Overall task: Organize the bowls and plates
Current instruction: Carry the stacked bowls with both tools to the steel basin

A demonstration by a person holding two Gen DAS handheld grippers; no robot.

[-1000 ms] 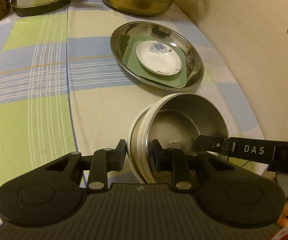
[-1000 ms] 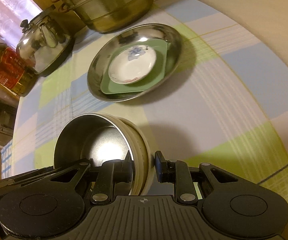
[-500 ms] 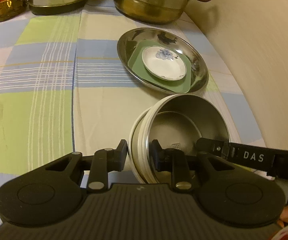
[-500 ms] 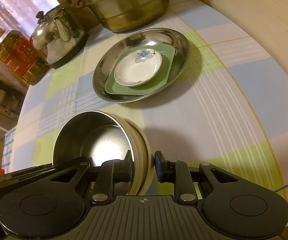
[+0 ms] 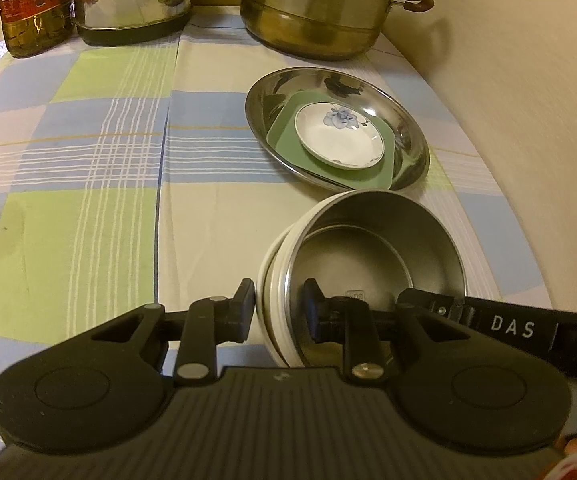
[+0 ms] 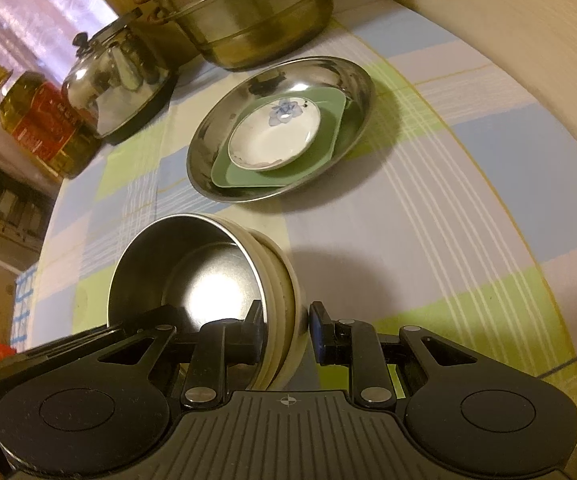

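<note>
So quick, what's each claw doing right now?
Left claw: closed on the rim of the nested bowls.
Right claw: closed on the opposite rim of the same nested bowls.

I read "DAS" in white letters on my right gripper (image 5: 512, 326); the oil bottle's (image 5: 32, 4) red label stays illegible.

Nested bowls (image 5: 372, 256), one inside another, nearest the cameras over the tablecloth (image 5: 88, 208). Beyond them: a round tray (image 5: 408, 128) holding a square plate (image 5: 352, 178), with a small dish (image 5: 338, 140) on it. Behind the tray: a stacked pot (image 5: 316, 12); left of it a kettle (image 5: 128, 0), then an oil bottle (image 5: 32, 4).
</note>
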